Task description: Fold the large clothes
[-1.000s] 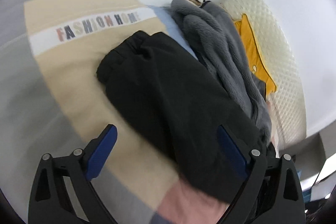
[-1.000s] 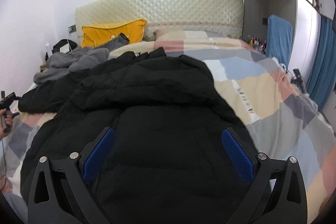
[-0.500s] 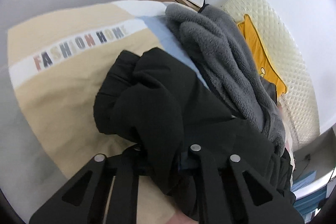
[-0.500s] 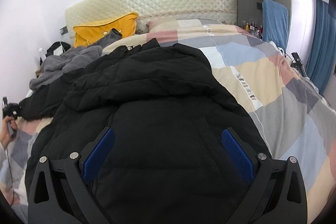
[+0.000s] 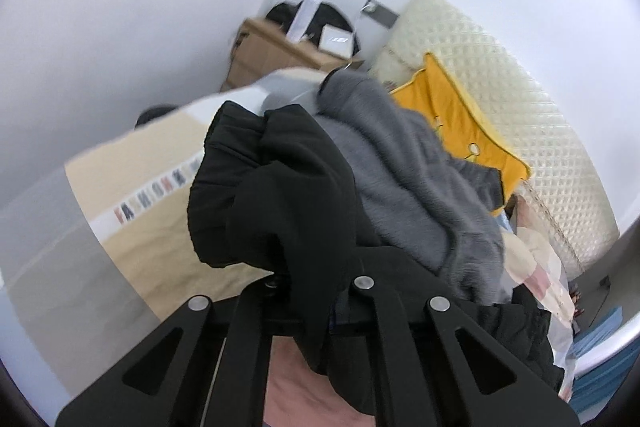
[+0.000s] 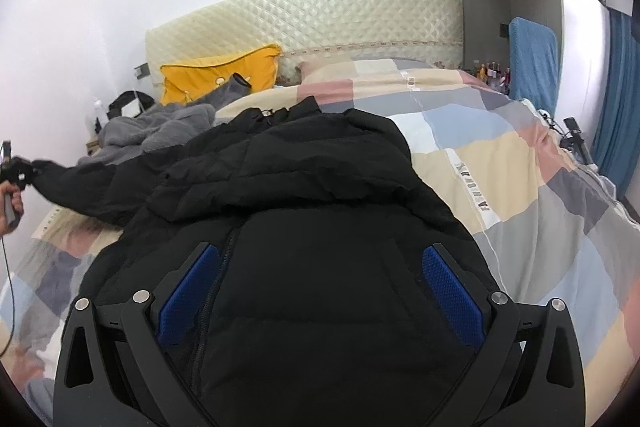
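Note:
A large black puffer jacket (image 6: pixel 320 227) lies spread on the bed with its hood toward the headboard. In the left wrist view my left gripper (image 5: pixel 308 291) is shut on the jacket's black sleeve (image 5: pixel 276 179) and holds it lifted above the patchwork quilt (image 5: pixel 152 227). From the right wrist view the same sleeve (image 6: pixel 80 183) stretches out to the far left, where the left gripper (image 6: pixel 18 173) and a hand hold its cuff. My right gripper (image 6: pixel 316 287) hovers open over the jacket's front, beside the zip, blue pads (image 6: pixel 452 287) wide apart and nothing between them.
A grey fleece garment (image 5: pixel 420 195) is heaped beside the jacket, with a yellow pillow (image 6: pixel 220 75) against the quilted cream headboard (image 6: pixel 320 15). A wooden bedside table (image 5: pixel 272 51) stands by the wall. Blue fabric (image 6: pixel 532 63) and a curtain hang at the right.
My left gripper went from open over the sleeve to shut on it, then lifted it off the quilt. The right gripper stayed open and almost still over the jacket.

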Motion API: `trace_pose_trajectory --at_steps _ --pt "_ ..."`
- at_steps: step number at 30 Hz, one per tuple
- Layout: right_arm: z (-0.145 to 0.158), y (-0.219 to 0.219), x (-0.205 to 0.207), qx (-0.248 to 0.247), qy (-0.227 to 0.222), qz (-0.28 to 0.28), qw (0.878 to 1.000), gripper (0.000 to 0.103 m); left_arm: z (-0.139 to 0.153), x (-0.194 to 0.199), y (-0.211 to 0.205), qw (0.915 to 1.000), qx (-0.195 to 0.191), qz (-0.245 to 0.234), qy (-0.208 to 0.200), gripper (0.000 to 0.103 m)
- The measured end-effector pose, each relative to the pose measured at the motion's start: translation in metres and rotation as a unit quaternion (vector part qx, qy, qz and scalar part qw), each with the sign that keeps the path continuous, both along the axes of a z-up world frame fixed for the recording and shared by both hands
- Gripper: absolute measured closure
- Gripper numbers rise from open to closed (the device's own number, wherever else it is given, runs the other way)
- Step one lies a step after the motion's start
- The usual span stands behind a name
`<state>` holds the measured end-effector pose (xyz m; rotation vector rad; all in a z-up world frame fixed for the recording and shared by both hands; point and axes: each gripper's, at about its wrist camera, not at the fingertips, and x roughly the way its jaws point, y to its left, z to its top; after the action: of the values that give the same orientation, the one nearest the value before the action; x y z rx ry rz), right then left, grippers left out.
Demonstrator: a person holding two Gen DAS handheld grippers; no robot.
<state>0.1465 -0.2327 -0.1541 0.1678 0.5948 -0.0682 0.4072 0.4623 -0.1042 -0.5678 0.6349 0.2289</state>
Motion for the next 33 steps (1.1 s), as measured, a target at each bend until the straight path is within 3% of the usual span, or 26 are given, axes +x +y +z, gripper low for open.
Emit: trace_pose_trajectory --at_steps 4,8,13,16,20,28,33 --pt "0.003 -0.004 -0.005 0.011 -0.01 0.014 1.0 0.001 0.043 -0.01 -0.027 0.9987 0.047 -0.013 -0.017 0.098" --pt "0.007 -0.007 -0.011 0.006 -0.022 0.026 0.999 0.001 0.09 -0.025 -0.061 0.9969 0.067 -0.018 -0.036 0.098" --pt "0.011 -0.022 -0.019 0.02 -0.036 0.036 0.998 0.001 0.133 -0.04 -0.118 0.9897 0.128 -0.041 -0.048 0.098" --pt "0.012 -0.032 -0.025 0.02 -0.041 0.044 0.998 0.001 0.154 -0.053 -0.149 0.9881 0.135 -0.045 -0.059 0.098" --pt "0.015 -0.045 -0.035 0.025 -0.053 0.052 0.997 0.001 0.178 -0.068 -0.204 0.9767 0.179 -0.09 -0.078 0.098" --pt "0.023 -0.069 -0.041 0.055 -0.066 0.063 0.994 0.0 0.202 -0.077 -0.282 0.9717 0.166 -0.127 -0.11 0.098" --pt "0.029 -0.077 -0.051 0.039 -0.076 0.063 0.994 0.0 0.206 -0.074 -0.335 0.9678 0.166 -0.15 -0.116 0.098"
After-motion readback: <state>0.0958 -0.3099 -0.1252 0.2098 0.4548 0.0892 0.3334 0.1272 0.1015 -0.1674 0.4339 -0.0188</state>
